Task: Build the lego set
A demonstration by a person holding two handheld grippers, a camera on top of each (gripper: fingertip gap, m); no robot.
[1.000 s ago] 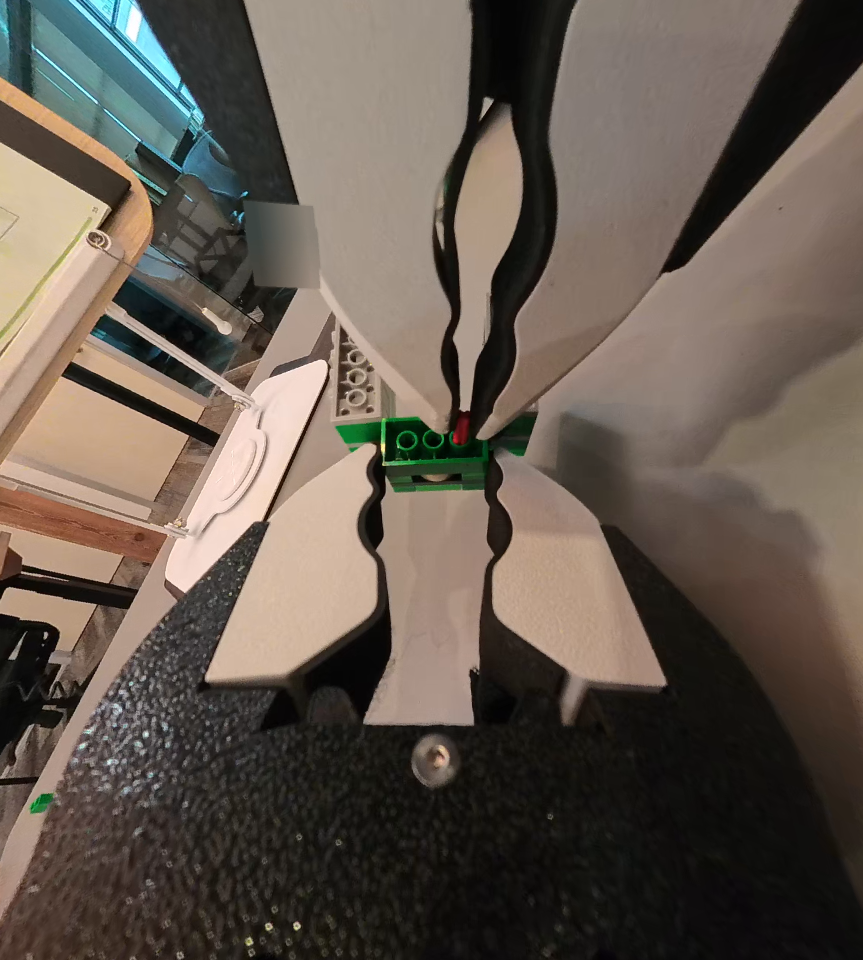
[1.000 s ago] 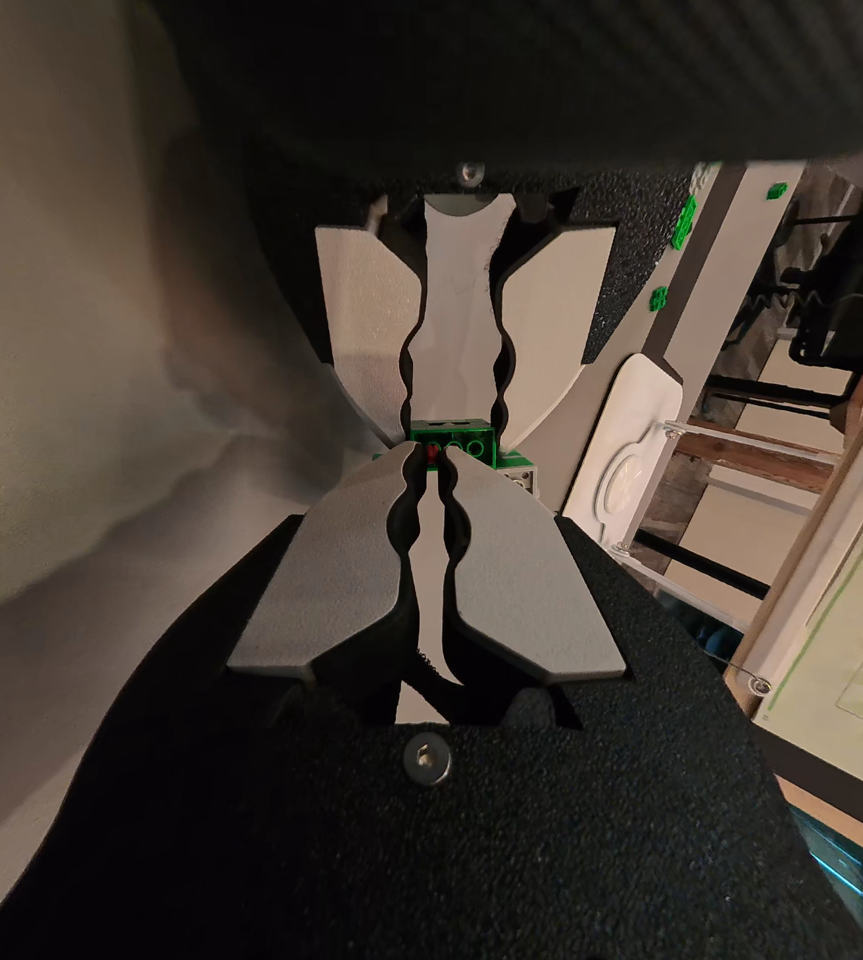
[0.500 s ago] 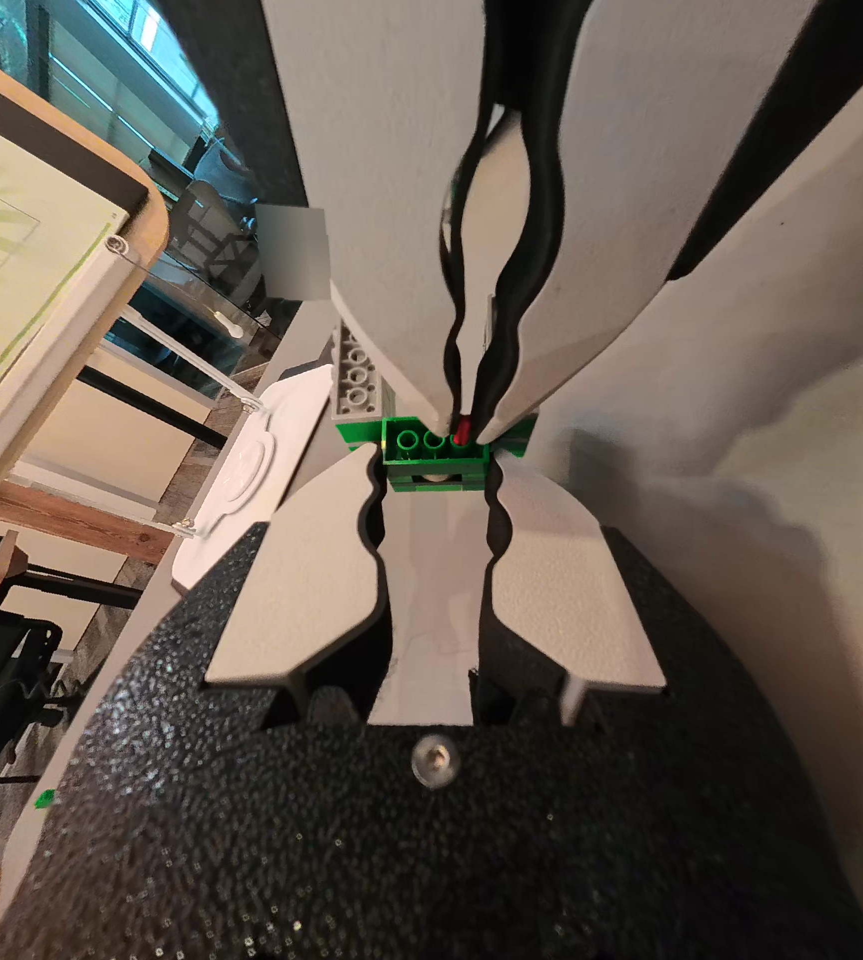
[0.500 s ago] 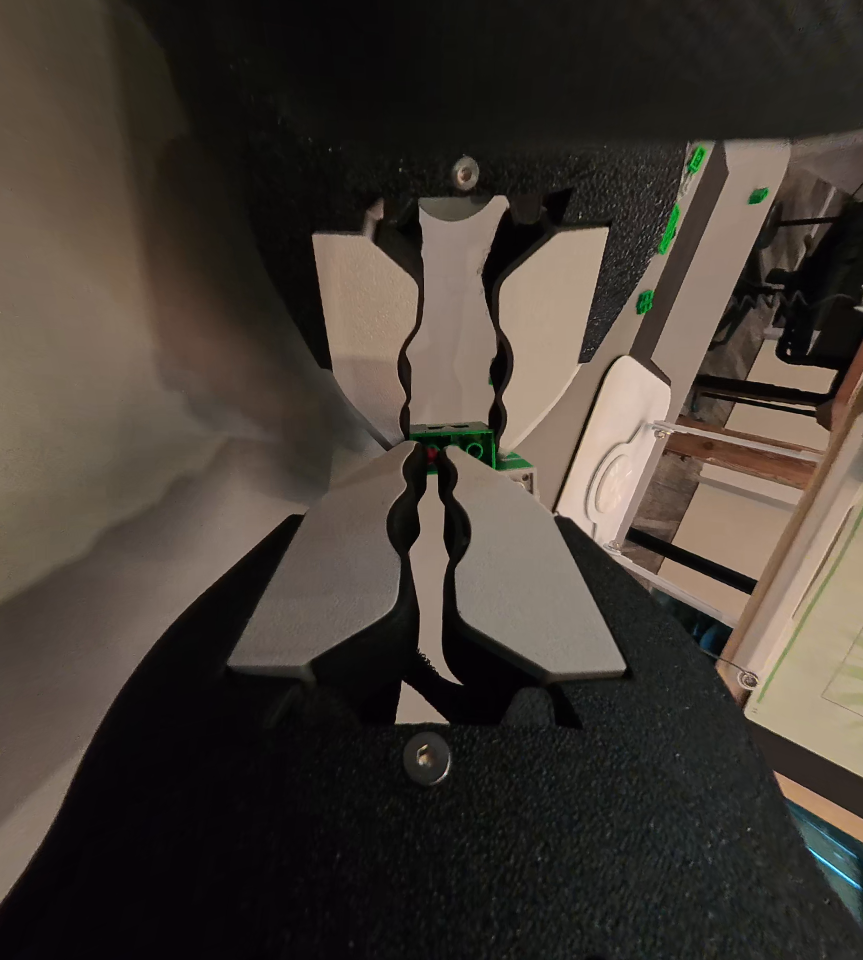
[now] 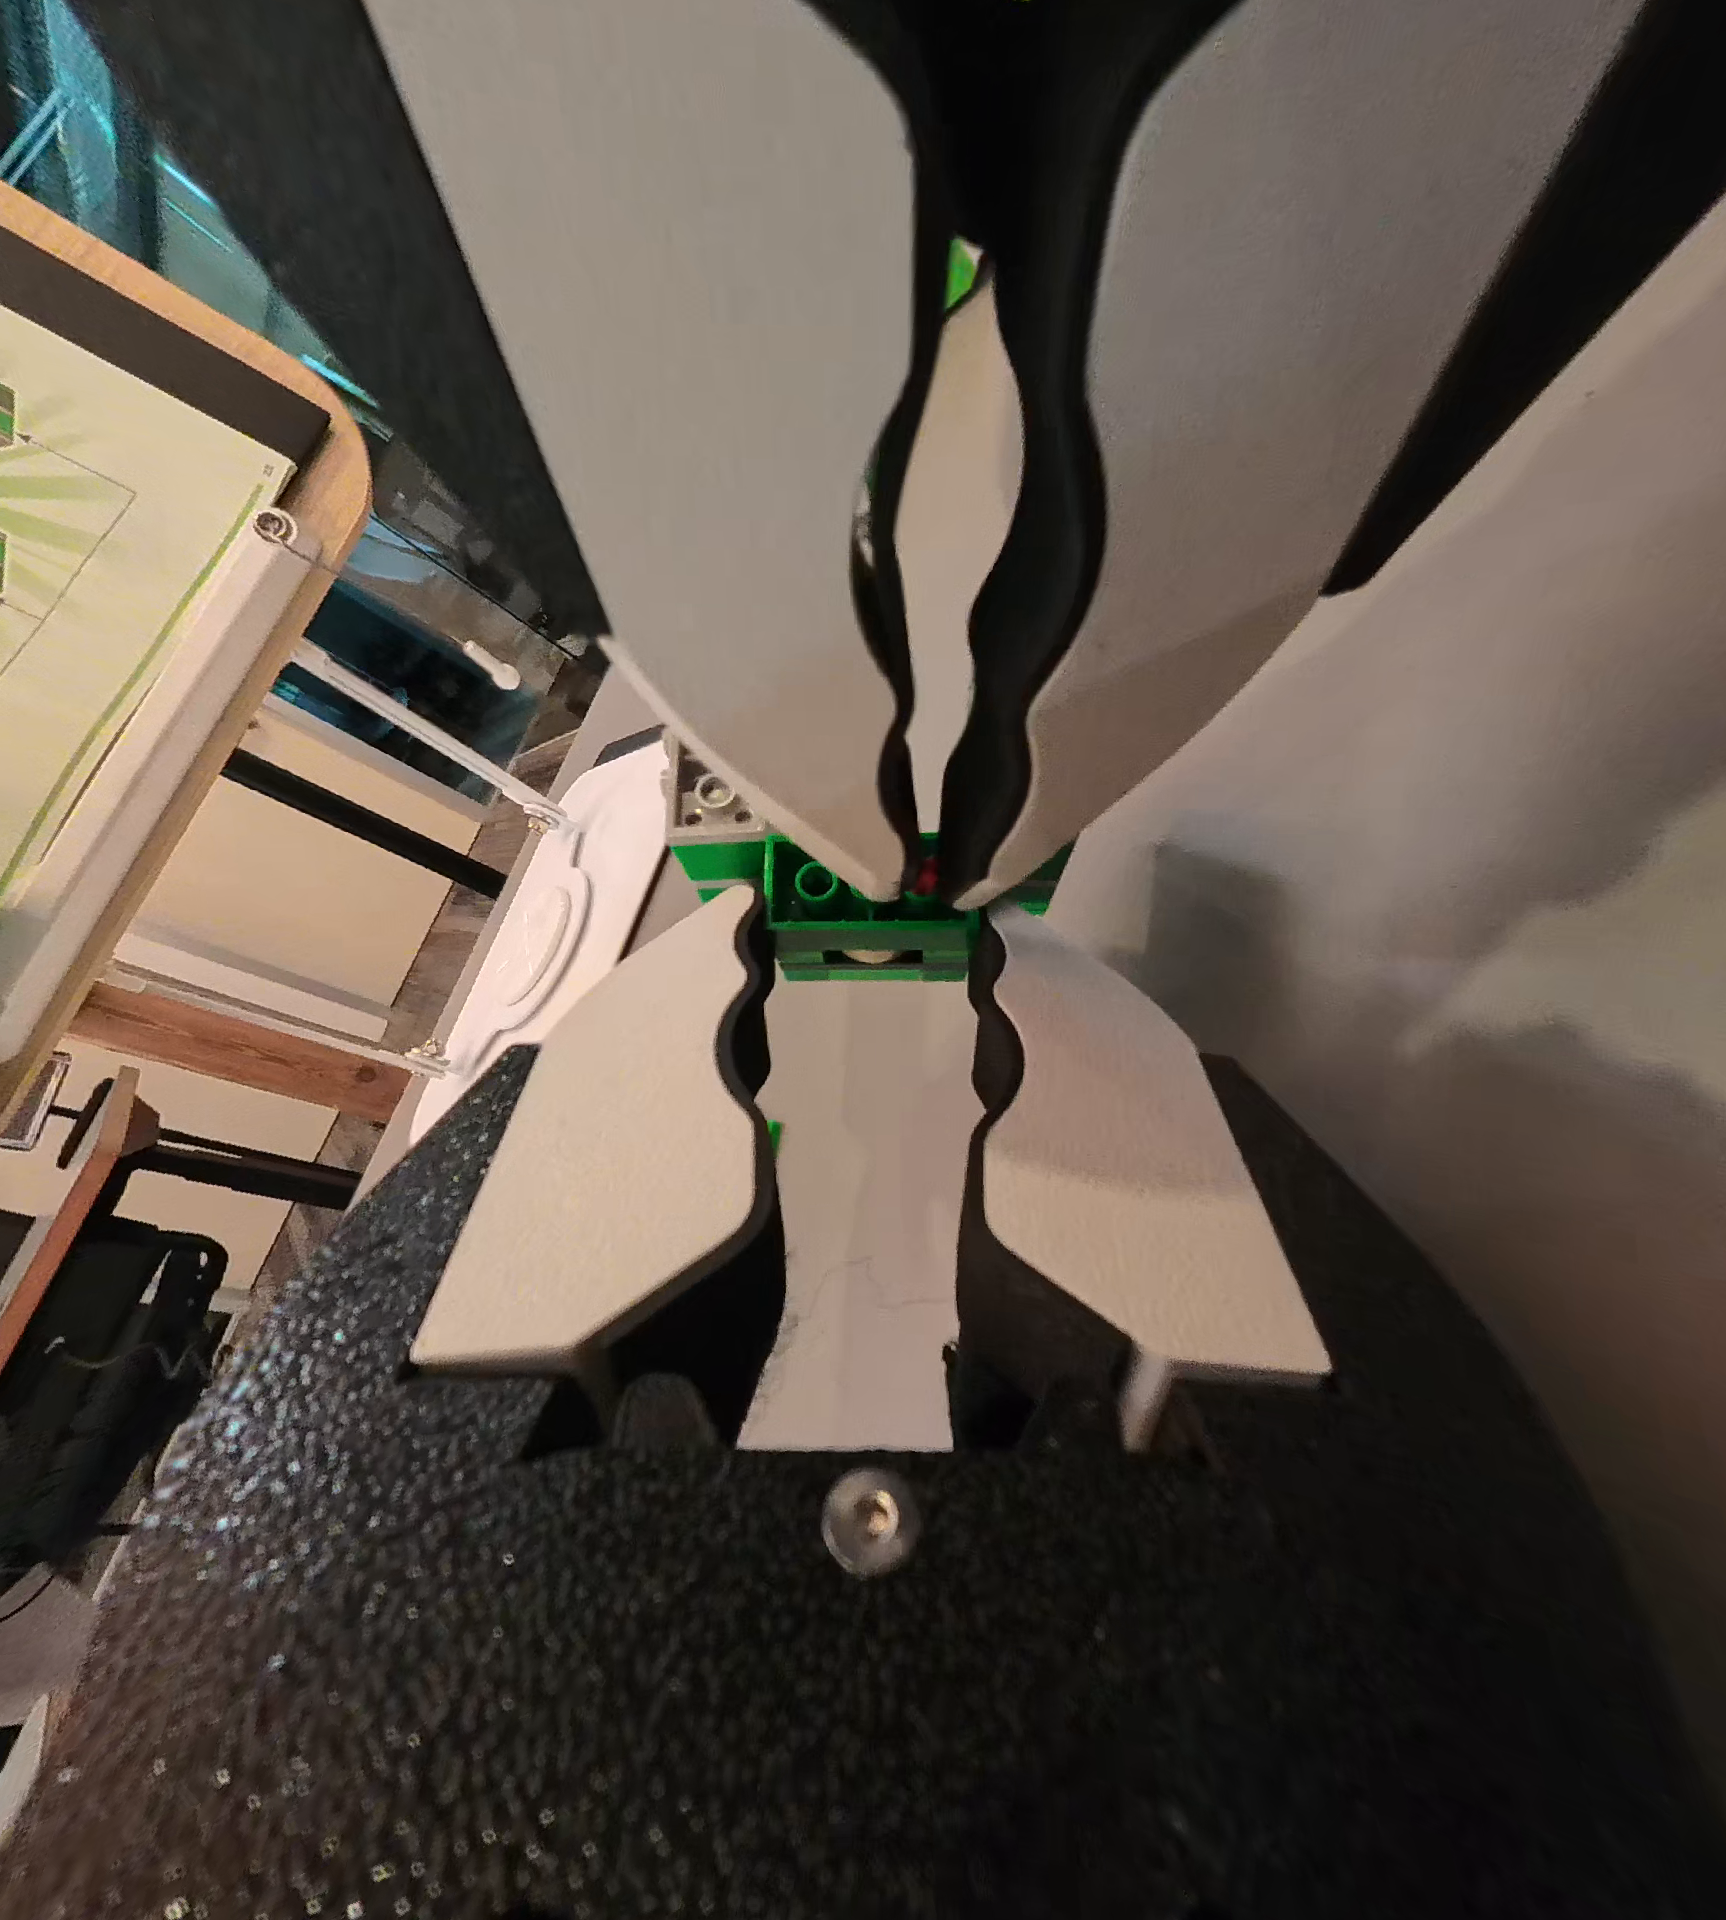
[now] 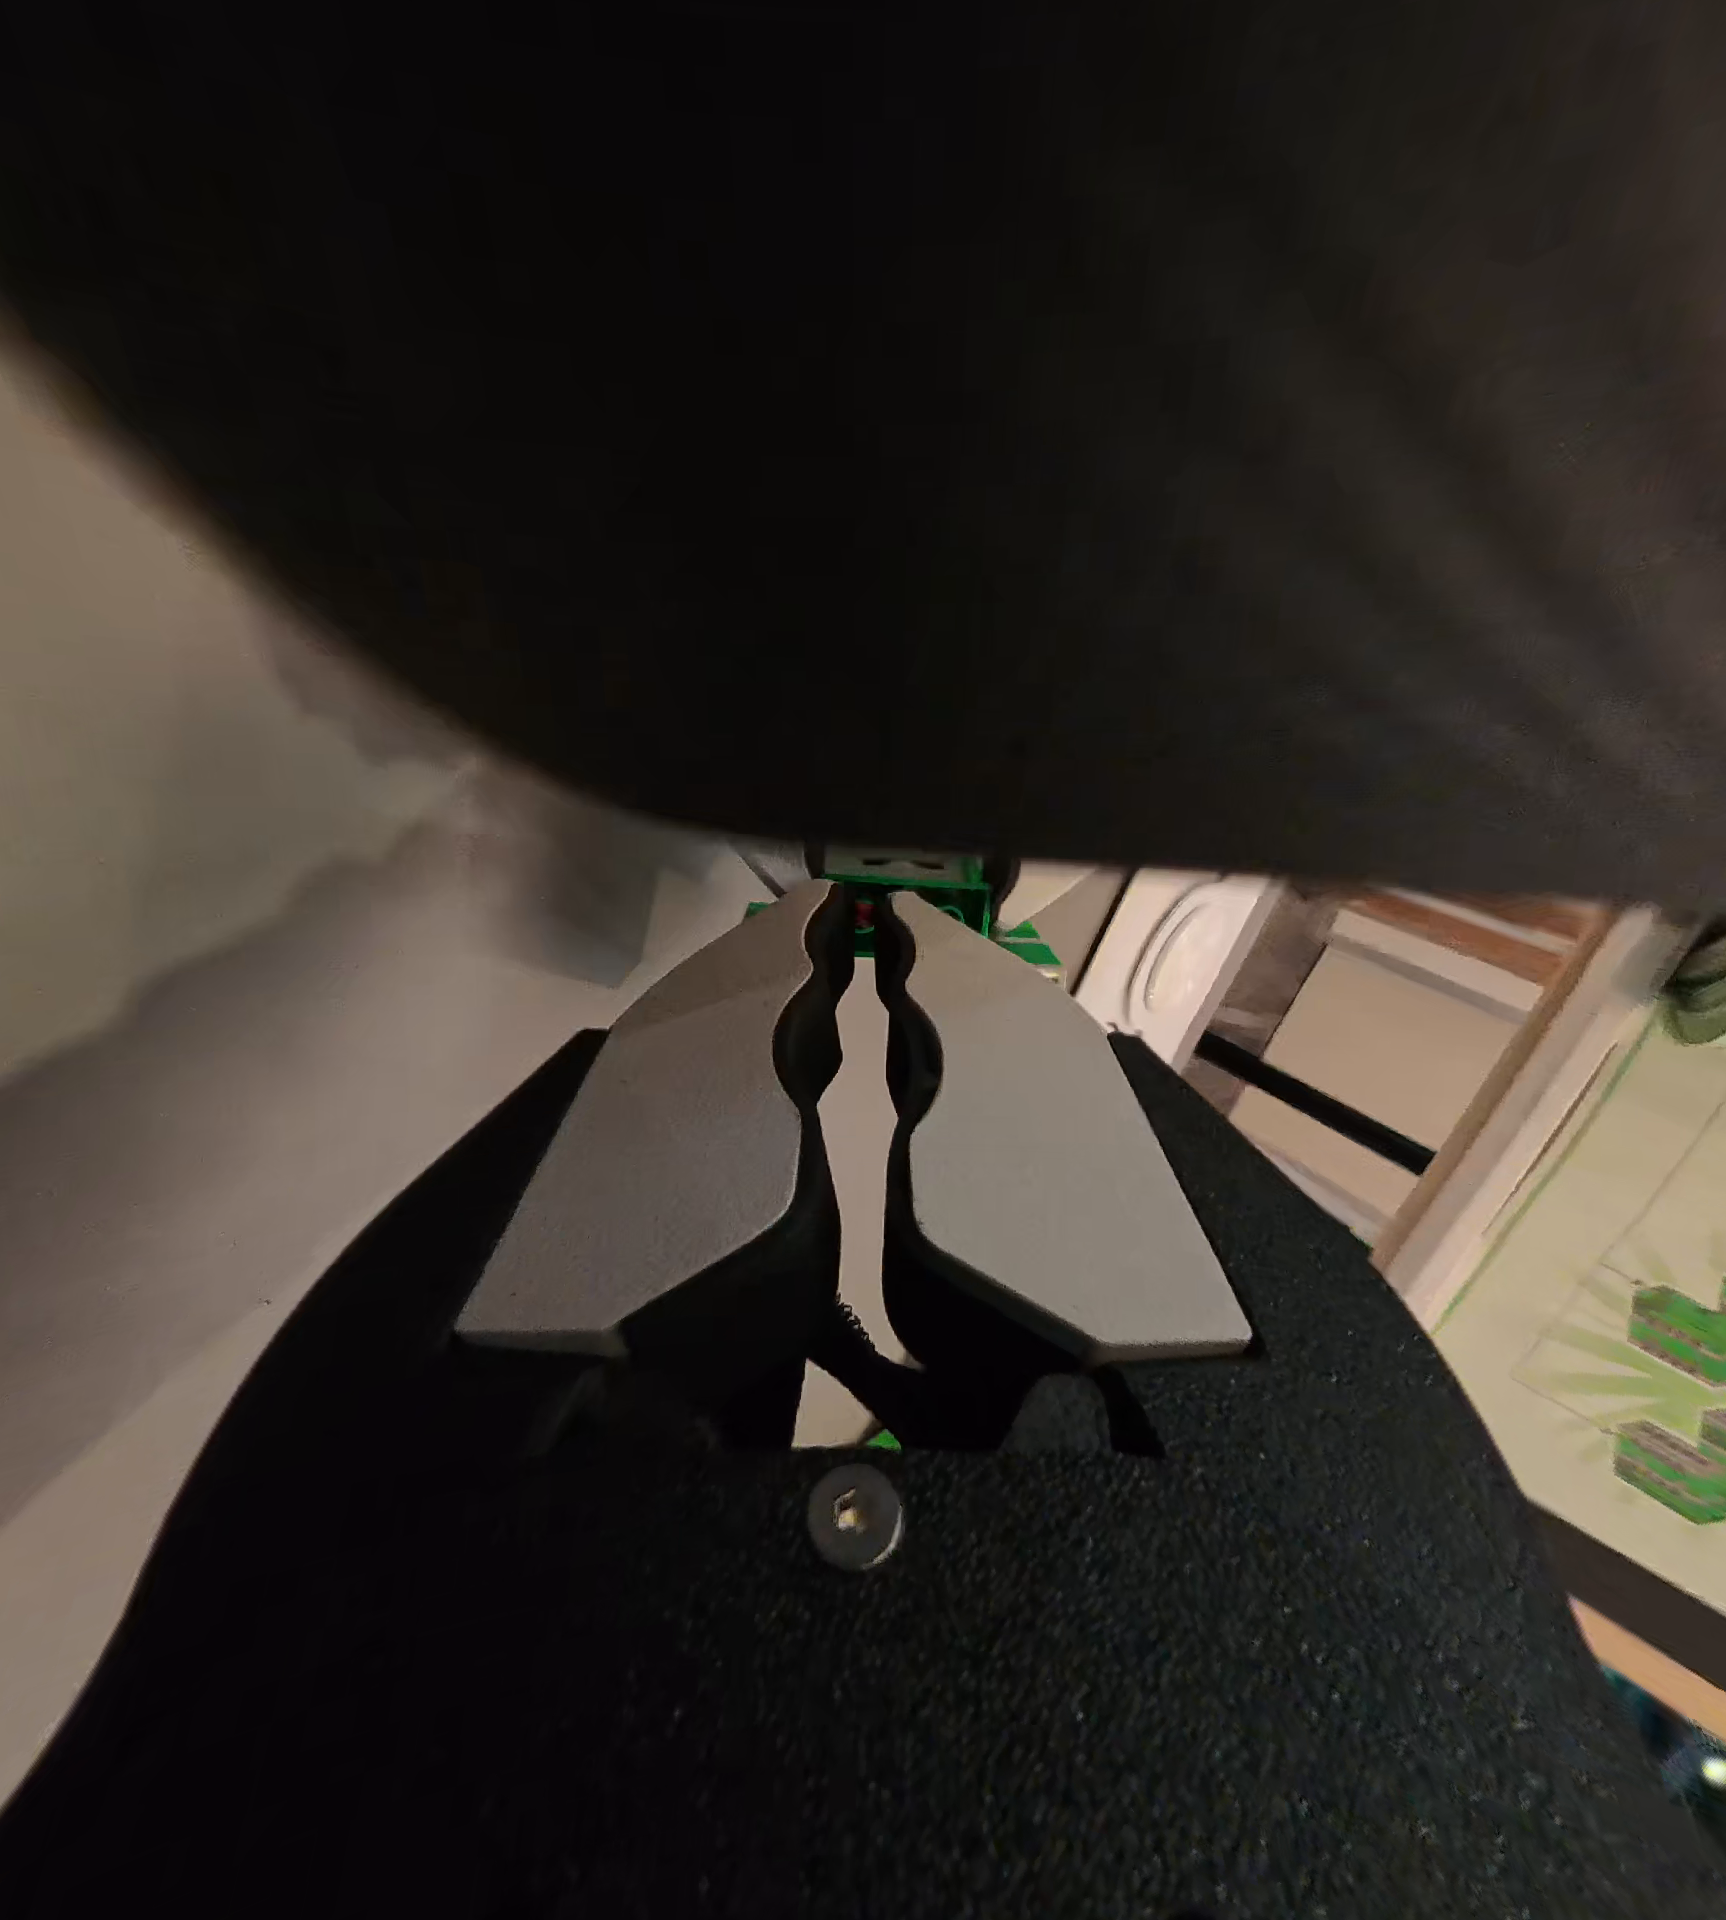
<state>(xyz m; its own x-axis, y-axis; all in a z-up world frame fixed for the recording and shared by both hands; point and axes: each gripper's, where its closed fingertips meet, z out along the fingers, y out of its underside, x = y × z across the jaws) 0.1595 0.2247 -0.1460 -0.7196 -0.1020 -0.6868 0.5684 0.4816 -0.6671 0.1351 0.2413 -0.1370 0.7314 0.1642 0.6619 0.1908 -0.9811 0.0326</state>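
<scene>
My left gripper [image 5: 869, 935] is shut on a green lego assembly [image 5: 869, 940], its fingertips on the two sides. A grey studded brick [image 5: 708, 805] is joined to the assembly's far left. My right gripper [image 5: 926, 883] comes from the opposite side, shut on a small red piece [image 5: 930, 878] that it holds on the green studs. In the right wrist view the right gripper [image 6: 864, 914] holds the red piece [image 6: 864, 914] against the green assembly [image 6: 906, 878]. The dark body of the left gripper [image 6: 838, 416] fills the upper half there.
A white table [image 5: 1461, 727] lies under both grippers. A white moulded tray [image 5: 537, 935] lies at the table's edge. A wooden stand holds an open instruction booklet [image 5: 38, 582], which also shows in the right wrist view [image 6: 1669, 1351]. Small green pieces lie on the table.
The right gripper has moved in closer with the red piece, now lower on the green studs. The left gripper still holds the assembly; both views have shifted toward the booklet.
</scene>
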